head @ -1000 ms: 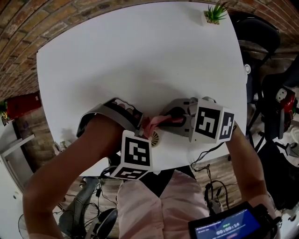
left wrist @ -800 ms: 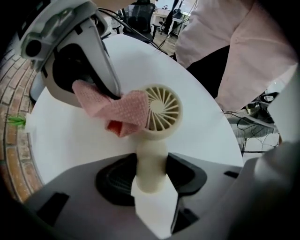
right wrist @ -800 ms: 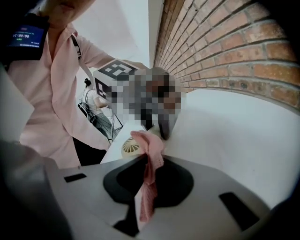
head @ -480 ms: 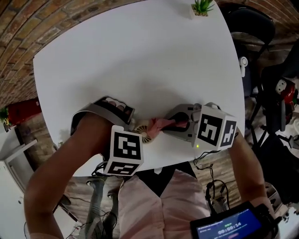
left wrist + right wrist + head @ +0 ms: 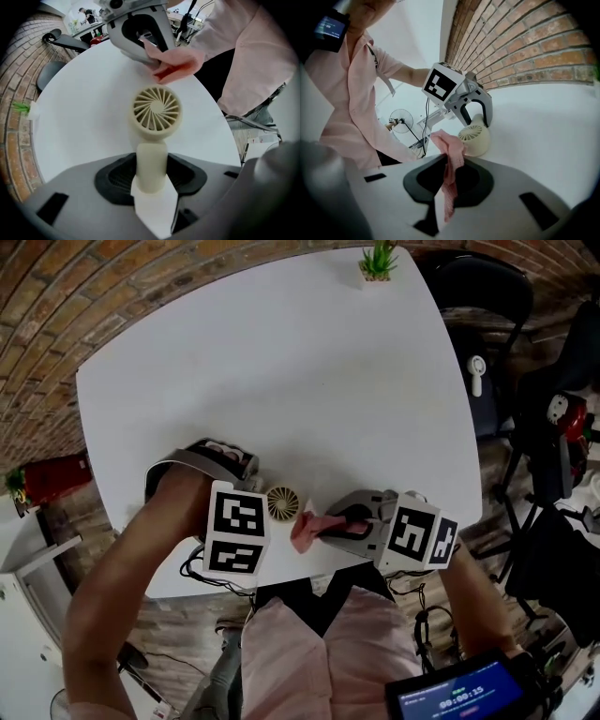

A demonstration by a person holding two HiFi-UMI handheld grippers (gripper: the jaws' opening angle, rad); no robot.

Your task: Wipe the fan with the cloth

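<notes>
A small cream hand fan point(image 5: 156, 108) lies on the white table point(image 5: 281, 362), round grille up. My left gripper point(image 5: 151, 177) points down and is shut on the fan's handle; in the head view it point(image 5: 261, 495) sits left of the fan point(image 5: 282, 503). My right gripper point(image 5: 449, 176) is shut on a pink cloth point(image 5: 450, 157), which hangs bunched from its jaws. In the head view the cloth point(image 5: 307, 529) sits just to the right of the fan, near the table's front edge, with the right gripper point(image 5: 323, 526) behind it. A narrow gap separates the cloth point(image 5: 176, 65) from the grille.
A small potted plant point(image 5: 377, 261) stands at the table's far corner. A dark chair point(image 5: 487, 296) and other gear crowd the right side. Cables hang below the near edge, and a screen point(image 5: 459, 695) shows at the lower right.
My right gripper has pulled the cloth off the fan towards the near edge of the table, leaving the grille uncovered. My left gripper has kept its hold on the handle.
</notes>
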